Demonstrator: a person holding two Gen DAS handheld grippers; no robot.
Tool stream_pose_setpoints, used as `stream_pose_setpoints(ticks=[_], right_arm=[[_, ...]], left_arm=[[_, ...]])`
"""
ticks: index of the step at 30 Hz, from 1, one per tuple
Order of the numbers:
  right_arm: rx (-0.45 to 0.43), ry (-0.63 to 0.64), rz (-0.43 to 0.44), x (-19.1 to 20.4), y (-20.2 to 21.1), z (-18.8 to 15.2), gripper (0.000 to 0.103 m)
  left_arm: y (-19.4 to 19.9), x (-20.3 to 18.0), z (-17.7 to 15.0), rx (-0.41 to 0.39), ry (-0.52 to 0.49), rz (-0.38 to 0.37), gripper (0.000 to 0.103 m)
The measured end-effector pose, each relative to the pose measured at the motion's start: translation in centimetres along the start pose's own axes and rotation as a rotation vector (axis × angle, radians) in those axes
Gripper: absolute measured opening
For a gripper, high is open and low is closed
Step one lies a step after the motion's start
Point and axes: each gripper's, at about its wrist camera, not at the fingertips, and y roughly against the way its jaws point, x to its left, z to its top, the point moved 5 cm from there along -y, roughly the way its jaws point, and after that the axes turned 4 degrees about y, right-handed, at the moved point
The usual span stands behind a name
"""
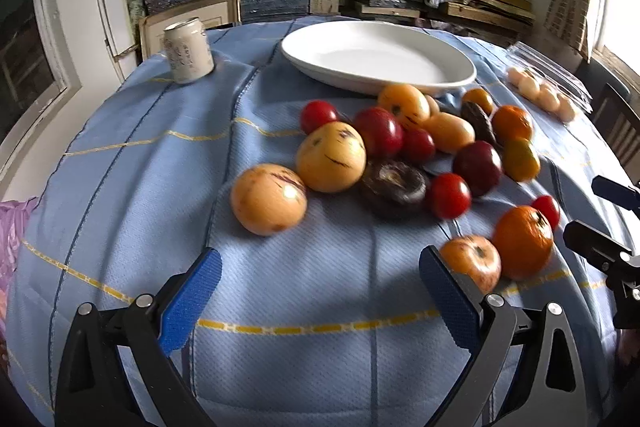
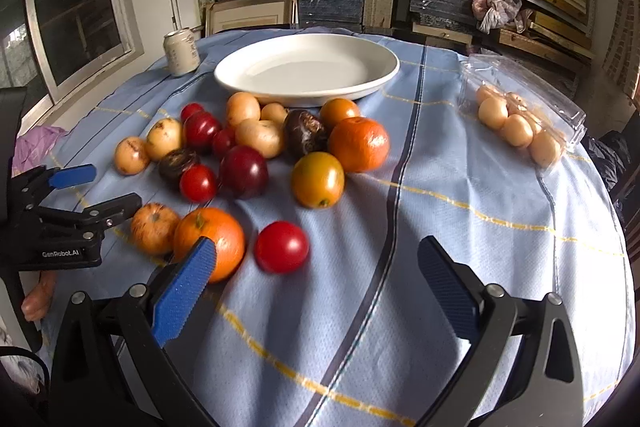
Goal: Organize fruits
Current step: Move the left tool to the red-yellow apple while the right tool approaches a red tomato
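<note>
Many fruits (image 2: 256,155) lie loose on the counter (image 2: 460,227) before the empty white plate (image 2: 308,67) (nothing moved yet). Both grippers, left gripper (image 1: 320,291) and right gripper (image 2: 316,283), hover with fingers spread; next, pinch one near fruit.

The plate (image 2: 304,67) sits at the table's (image 2: 460,211) far centre. The fruit pile (image 2: 256,151) lies just before it. The can (image 2: 181,51) stands far left; the egg tray (image 2: 520,119) lies right.
</note>
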Motion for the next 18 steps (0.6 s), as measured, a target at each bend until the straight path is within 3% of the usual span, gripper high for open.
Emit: stream_pose_setpoints(ticks=[8, 13, 18], right_arm=[[-0.006, 0.012, -0.015, 0.1, -0.2, -0.2, 0.099], [-0.005, -0.008, 0.008, -0.4, -0.3, -0.3, 0.099], [-0.016, -0.005, 0.027, -0.3, 0.2, -0.3, 0.099]], left_arm=[[1.2, -1.6, -0.2, -0.043, -0.056, -0.024, 0.1], [2.6, -2.5, -0.1, -0.061, -0.05, -0.114, 0.1], [2.4, -5.3, -1.0, -0.038, -0.156, -0.133, 0.1]])
